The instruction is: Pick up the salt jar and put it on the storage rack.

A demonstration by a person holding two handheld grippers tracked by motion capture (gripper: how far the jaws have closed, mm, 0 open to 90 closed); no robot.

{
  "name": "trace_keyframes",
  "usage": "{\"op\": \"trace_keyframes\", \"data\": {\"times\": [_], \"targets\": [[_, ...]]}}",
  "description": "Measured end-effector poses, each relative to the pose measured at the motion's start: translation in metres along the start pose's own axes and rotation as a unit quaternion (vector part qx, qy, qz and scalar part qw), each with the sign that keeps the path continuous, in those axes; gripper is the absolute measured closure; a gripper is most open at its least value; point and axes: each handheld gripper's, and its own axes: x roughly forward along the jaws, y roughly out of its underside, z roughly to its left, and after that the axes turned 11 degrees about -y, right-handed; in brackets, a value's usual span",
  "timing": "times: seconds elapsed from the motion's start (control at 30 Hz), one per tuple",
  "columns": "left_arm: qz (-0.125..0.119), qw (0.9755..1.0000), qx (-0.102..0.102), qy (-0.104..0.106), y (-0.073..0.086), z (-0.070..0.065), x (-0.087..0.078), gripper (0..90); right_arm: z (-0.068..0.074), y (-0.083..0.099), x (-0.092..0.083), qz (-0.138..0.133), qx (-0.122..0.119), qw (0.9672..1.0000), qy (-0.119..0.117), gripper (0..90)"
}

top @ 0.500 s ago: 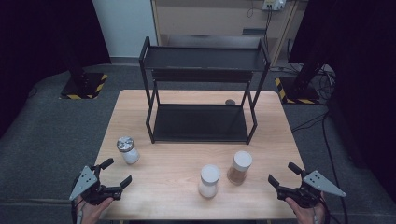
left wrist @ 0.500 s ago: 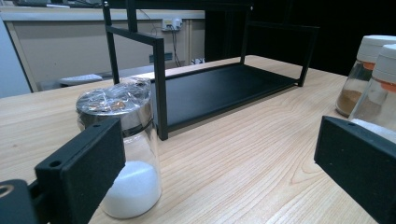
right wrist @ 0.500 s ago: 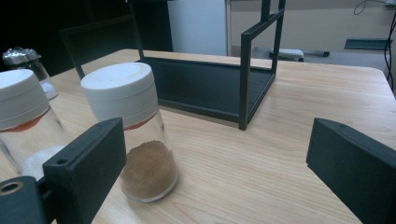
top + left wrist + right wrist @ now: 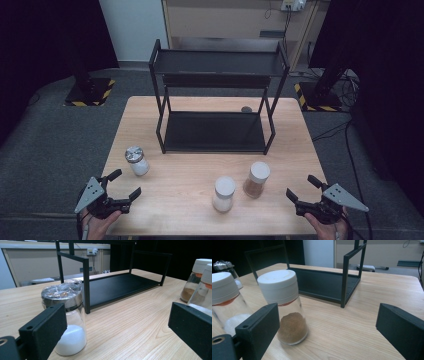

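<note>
Nothing has shifted since half a second ago: both grippers rest jaws-apart at the tabletop's [image 4: 165,120] near edge, the left gripper [image 4: 121,191] with the foil-capped jar [image 4: 136,160] upright at its 1 o'clock, the right gripper [image 4: 303,192] with the brown-powder jar [image 4: 256,179] at 10 o'clock.

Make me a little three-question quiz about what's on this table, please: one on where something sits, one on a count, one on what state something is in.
1. Where is the metal-lidded jar?
A. on the rack's top shelf
B. on the table, left of the rack
C. in a gripper

2. How many jars stand on the table?
A. two
B. three
C. five

3. How are the left gripper and right gripper?
A. both open, empty
B. both shut
C. each holding a jar

Answers: 1 B, it stands on the wood in front of the black rack's left side. 2 B, that jar, the white-powder jar and the brown-powder jar. 3 A, jaws spread with nothing between.
</note>
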Motion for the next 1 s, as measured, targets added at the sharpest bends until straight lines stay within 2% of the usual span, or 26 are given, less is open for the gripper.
{"op": "trace_keyframes", "data": {"times": [0.27,0.47,0.53,0.73,0.93,1.0], "targets": [[0.003,1.0000,0.003,-0.004,-0.002,-0.002,-0.001,0.4,0.002,0.000,-0.001,0.001,-0.003,1.0000,0.001,5.7],[0.004,0.9998,0.008,-0.018,-0.005,-0.008,-0.007,0.4,0.002,0.000,-0.001,0.002,-0.003,1.0000,0.000,5.7],[0.000,0.9998,-0.001,-0.020,-0.007,-0.008,-0.011,0.4,0.001,0.000,-0.001,0.001,-0.002,1.0000,-0.001,5.7],[0.004,0.9991,0.023,-0.035,-0.022,-0.010,-0.018,0.3,0.000,0.001,-0.001,0.000,-0.001,1.0000,-0.003,5.8],[0.006,0.9987,0.031,-0.041,-0.034,-0.009,-0.020,0.1,0.001,0.000,-0.001,0.001,-0.003,1.0000,-0.004,5.8],[0.013,0.9981,0.041,-0.044,-0.042,-0.008,-0.020,0.2,0.001,0.000,-0.001,0.002,-0.004,1.0000,-0.005,5.9]]}}
